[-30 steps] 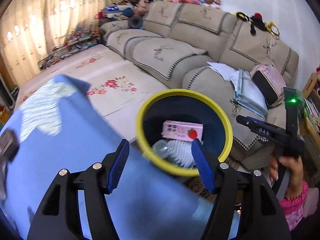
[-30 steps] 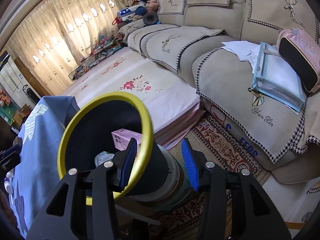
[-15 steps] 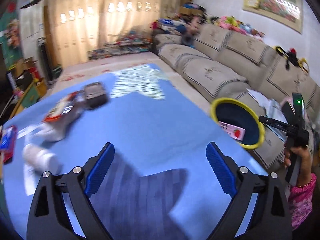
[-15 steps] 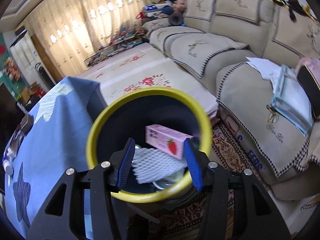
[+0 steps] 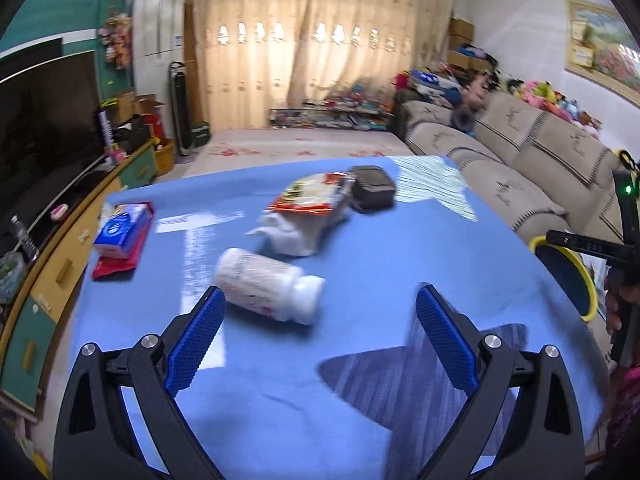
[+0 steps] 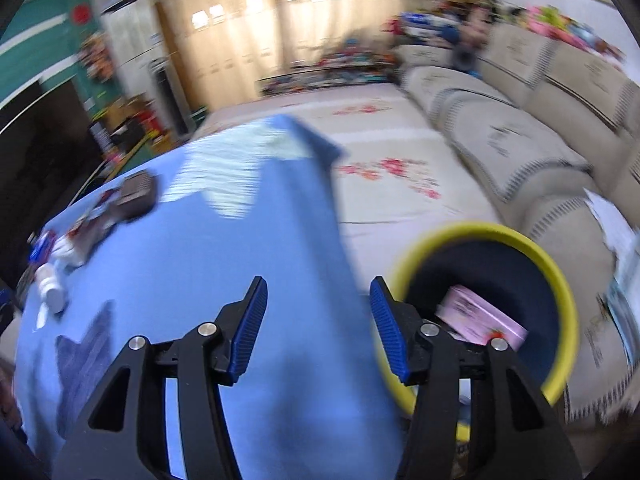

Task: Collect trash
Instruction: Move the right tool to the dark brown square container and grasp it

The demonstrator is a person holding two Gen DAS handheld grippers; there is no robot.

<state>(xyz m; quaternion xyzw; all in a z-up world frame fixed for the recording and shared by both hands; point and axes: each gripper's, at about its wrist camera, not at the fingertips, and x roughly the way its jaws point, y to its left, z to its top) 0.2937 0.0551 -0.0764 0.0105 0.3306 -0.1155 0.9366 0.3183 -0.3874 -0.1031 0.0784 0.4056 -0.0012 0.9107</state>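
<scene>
Trash spread over the blue table, both grippers empty

Cloth in plain blue covers the table (image 5: 360, 248), with a pale striped star shape printed at its far right corner and a darker one near the near edge. The left gripper (image 5: 320, 332) hangs over the near half of the table, its jaws spread wide after just opening further, nothing between them. Bare cloth fills the middle and right side of the table out to the right edge.

A white plastic bottle (image 5: 268, 286) lies on its side just beyond the left finger, cap toward the right. Behind it sits a crumpled white wrapper (image 5: 292, 236), then a red and white snack bag (image 5: 312, 198) touching a dark rounded box (image 5: 372, 192) near the far edge. A blue and white packet (image 5: 120, 232) rests on a flat red pouch (image 5: 116, 266) at the left edge.

The right gripper (image 6: 316, 320) is over the table's right edge, jaws partly apart, having just widened, and empty. Just off that edge stands the round bin (image 6: 560, 280), yellow rim, dark inside, holding a pink carton (image 6: 480, 318). Beyond it, open floor with a flowered mat (image 6: 384, 168) runs to the beige sofa (image 6: 520, 140). The view is blurred.
</scene>
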